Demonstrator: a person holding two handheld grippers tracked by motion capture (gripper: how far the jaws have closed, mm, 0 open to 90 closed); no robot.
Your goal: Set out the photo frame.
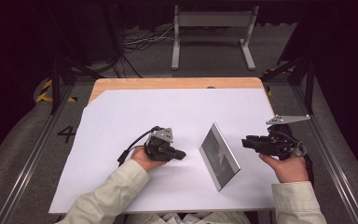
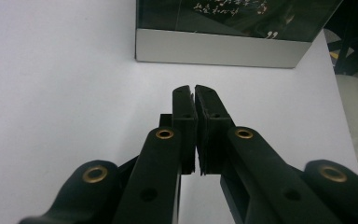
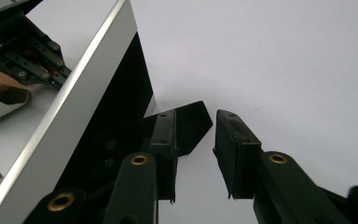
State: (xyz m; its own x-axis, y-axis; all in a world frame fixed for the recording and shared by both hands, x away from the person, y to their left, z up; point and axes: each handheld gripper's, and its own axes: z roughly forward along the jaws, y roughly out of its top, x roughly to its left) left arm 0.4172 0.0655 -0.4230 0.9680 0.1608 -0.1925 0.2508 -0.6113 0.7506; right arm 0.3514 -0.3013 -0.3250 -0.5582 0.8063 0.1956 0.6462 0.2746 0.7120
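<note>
Standing propped on its black stand, the picture frame (image 1: pixel 219 156) looks rigid, fragile, slippery-glazed; grab the metal edge. Left gripper (image 2: pixel 195 93) clenched empty, right gripper (image 3: pixel 213 122) parted, empty.

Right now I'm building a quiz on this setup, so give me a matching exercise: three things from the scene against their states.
Things:
1. left hand-held gripper
2. right hand-held gripper
3. picture frame

States:
A. jaws apart, nothing between them
B. stands propped on the white sheet
C. jaws shut together, empty

Pairs: 1-C, 2-A, 3-B
</note>
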